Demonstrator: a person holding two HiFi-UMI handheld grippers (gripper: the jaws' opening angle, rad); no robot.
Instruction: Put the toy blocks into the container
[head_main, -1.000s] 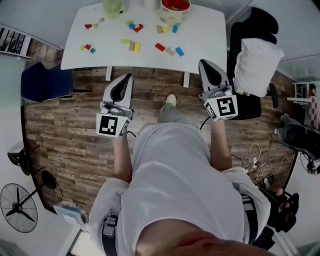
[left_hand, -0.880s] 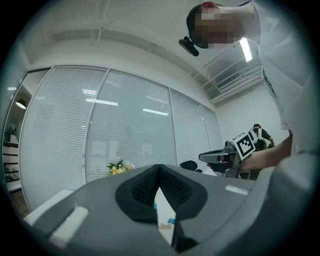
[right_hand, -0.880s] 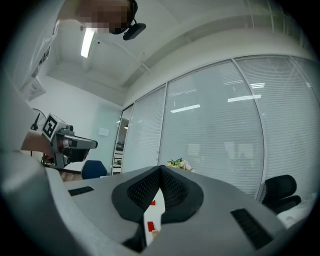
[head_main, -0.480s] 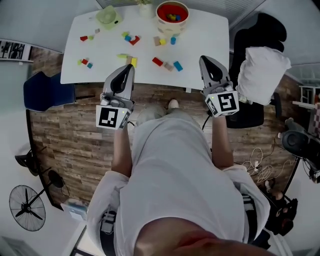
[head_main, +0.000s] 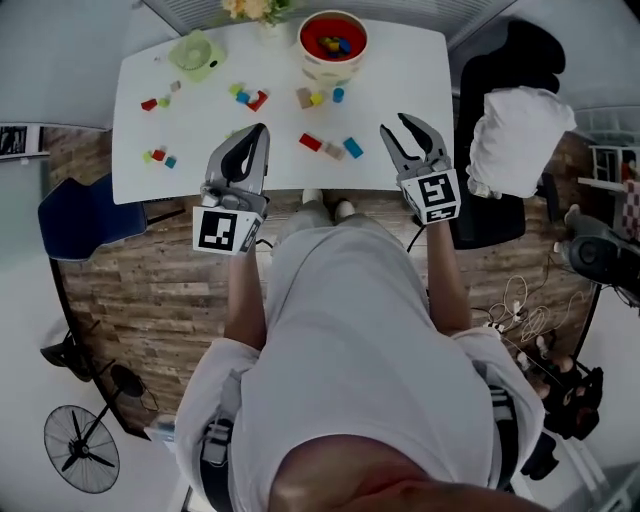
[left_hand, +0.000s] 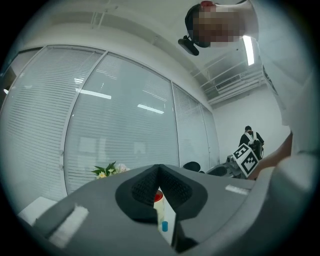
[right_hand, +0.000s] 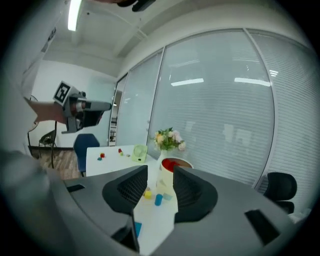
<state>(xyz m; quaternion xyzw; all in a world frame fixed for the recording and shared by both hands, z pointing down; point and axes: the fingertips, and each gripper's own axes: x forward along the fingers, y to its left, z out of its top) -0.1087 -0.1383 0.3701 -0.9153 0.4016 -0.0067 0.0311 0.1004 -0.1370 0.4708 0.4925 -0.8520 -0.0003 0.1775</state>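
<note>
Both tools hover at near edge of table. Left gripper pressed together, empty. Right gripper just opening, spread, nothing between. Blocks scattered on tabletop; container at far edge.

I count about fifteen blocks loose on the one table, four red and four blue among them, and a few more in the one container. One green fan, one bunch of flowers, one blue chair, one black chair.

left gripper closed, right just-opening, empty
</note>
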